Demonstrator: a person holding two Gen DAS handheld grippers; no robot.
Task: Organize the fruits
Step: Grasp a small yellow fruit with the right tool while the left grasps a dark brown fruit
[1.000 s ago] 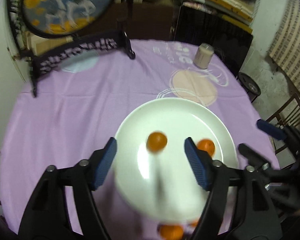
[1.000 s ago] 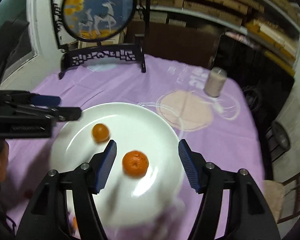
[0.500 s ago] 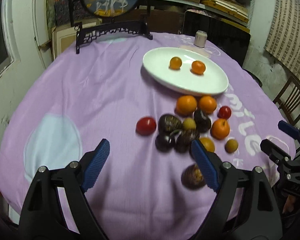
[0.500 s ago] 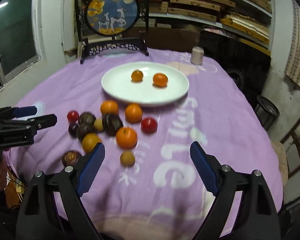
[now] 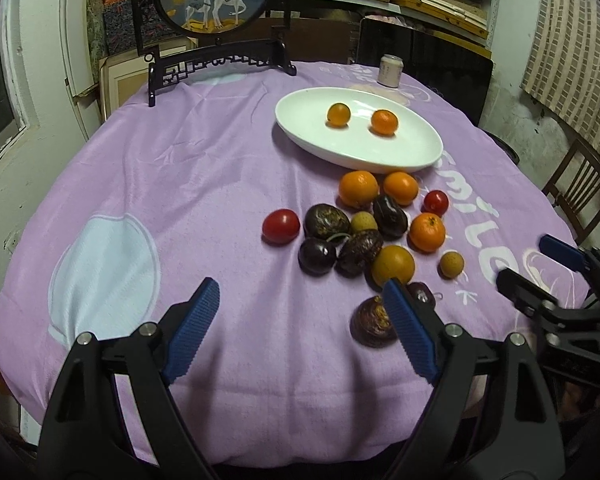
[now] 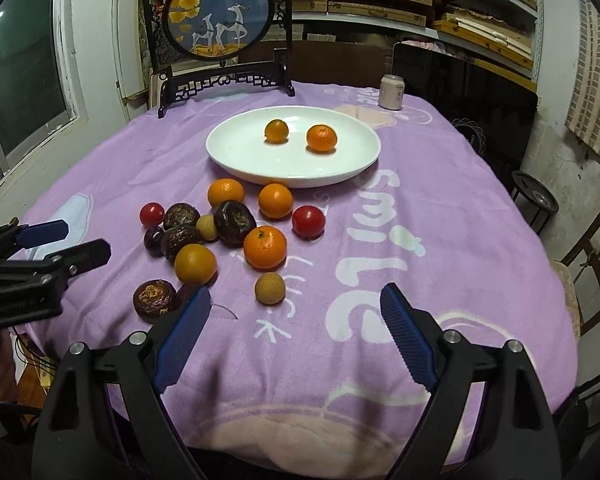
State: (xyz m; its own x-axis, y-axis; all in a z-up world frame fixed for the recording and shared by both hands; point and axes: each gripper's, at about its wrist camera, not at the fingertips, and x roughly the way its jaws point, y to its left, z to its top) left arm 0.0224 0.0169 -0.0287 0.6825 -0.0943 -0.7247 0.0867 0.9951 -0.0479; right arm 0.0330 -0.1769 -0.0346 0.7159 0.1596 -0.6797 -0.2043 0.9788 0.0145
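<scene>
- A second ago both tools were right over the white plate (image 6: 236, 160), each with a small orange fruit between its pads. Now both are pulled back to the near edge of the surface (image 5: 140, 160), and those two fruits sit loose on the plate.
- Left tool (image 5: 300, 330): released, pads wide, nothing between them but purple cloth. A dark wrinkled fruit (image 5: 370, 324) lies just behind its right pad.
- Right tool (image 6: 296, 330): jaws closing slightly but wide apart, nothing between them; it has opened up from a narrower gap a second ago.
- Our read: one drop-off per tool is done and we're lined up for the next pick. Most of the job remains.
- On the plate: a yellowish-orange fruit (image 6: 276, 131) on the left, a mandarin (image 6: 321, 138) on the right, apart from each other.
- The loose pile (image 6: 224, 224) is on the cloth just near of the plate: several oranges and mandarins, two red tomato-like fruits, a few dark wrinkled ones, and small tan ones.
- Nearest to the right tool is a small tan round fruit (image 6: 269, 288); the big orange (image 6: 265, 247) is just beyond it.
- The round ones look likely to roll on the cloth if nudged.
</scene>
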